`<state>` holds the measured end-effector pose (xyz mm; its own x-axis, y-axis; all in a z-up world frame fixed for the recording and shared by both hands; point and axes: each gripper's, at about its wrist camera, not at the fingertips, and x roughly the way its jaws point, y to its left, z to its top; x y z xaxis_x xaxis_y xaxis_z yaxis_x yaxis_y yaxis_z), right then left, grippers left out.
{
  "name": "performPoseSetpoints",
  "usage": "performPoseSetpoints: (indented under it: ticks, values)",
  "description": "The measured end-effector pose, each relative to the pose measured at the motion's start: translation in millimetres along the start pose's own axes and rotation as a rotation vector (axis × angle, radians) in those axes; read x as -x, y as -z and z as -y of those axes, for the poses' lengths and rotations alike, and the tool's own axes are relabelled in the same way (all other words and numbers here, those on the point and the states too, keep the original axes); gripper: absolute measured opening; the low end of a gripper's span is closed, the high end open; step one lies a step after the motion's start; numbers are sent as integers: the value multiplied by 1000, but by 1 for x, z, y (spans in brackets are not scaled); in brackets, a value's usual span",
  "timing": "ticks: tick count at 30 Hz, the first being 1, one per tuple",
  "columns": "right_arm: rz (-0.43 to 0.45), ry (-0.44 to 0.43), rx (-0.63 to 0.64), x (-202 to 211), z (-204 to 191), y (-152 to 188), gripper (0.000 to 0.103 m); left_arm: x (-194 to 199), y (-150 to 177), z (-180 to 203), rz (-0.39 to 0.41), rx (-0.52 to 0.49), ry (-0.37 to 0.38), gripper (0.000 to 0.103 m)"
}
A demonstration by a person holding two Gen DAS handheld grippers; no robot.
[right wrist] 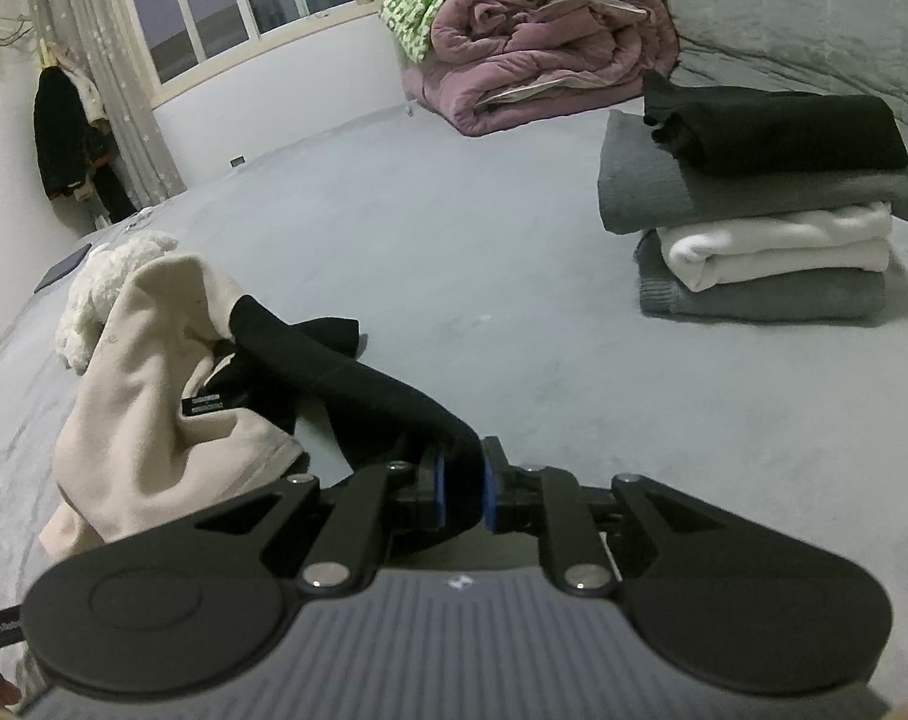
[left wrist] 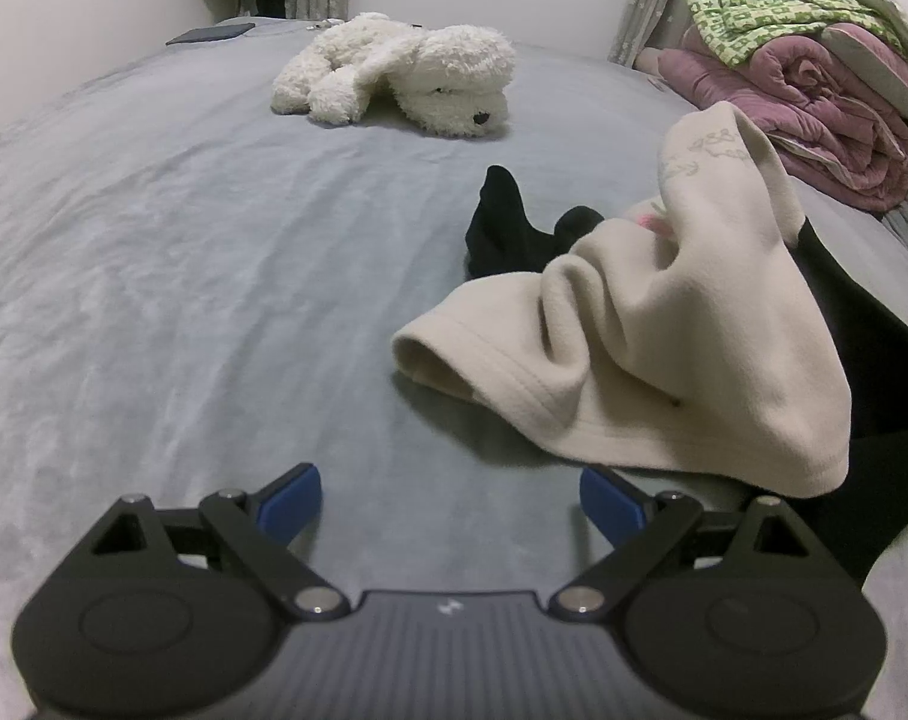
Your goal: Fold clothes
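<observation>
A cream fleece garment (left wrist: 634,330) lies crumpled on the grey bed, partly draped over a black garment (left wrist: 514,228). In the right wrist view the cream garment (right wrist: 154,372) sits at left, and a long taut part of the black garment (right wrist: 346,372) runs from under it into my right gripper (right wrist: 463,486). That gripper's blue pads are shut on the black cloth. My left gripper (left wrist: 451,498) hovers over bare sheet just in front of the cream garment's hem. It is open with nothing between its fingers.
A stack of folded clothes (right wrist: 766,210) stands at the right. A white plush dog (left wrist: 406,72) lies farther back, a dark flat device (left wrist: 211,34) beyond it. A rolled pink quilt (right wrist: 544,42) with a green patterned blanket (left wrist: 754,12) is by the wall.
</observation>
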<state>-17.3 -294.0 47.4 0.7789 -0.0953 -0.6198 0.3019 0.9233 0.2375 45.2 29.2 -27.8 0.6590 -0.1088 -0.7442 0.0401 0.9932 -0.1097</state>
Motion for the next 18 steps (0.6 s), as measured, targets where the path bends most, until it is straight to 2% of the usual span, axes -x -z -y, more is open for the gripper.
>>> performPoseSetpoints:
  ticks: [1,2,3,5,7,11,18]
  values:
    - [0,0,-1,0,-1,0,20,0,0,0,-1,0,1,94]
    - [3,0,-4,1,-1,0,28,0,0,0,-2,-1,2,94]
    - [7,-1,-8,2,-1,0,39,0,0,0,-2,-1,4,94]
    - [15,-6,-14,5,-2,0,46,1,1,0,-2,-4,6,94]
    - [24,-17,-14,7,-5,-1,47,1,2,1,-5,-6,4,94]
    - [46,-38,6,12,-15,1,57,4,2,2,-5,-3,21,94]
    - [61,-83,80,10,-45,9,59,4,-2,-7,-10,27,36,94]
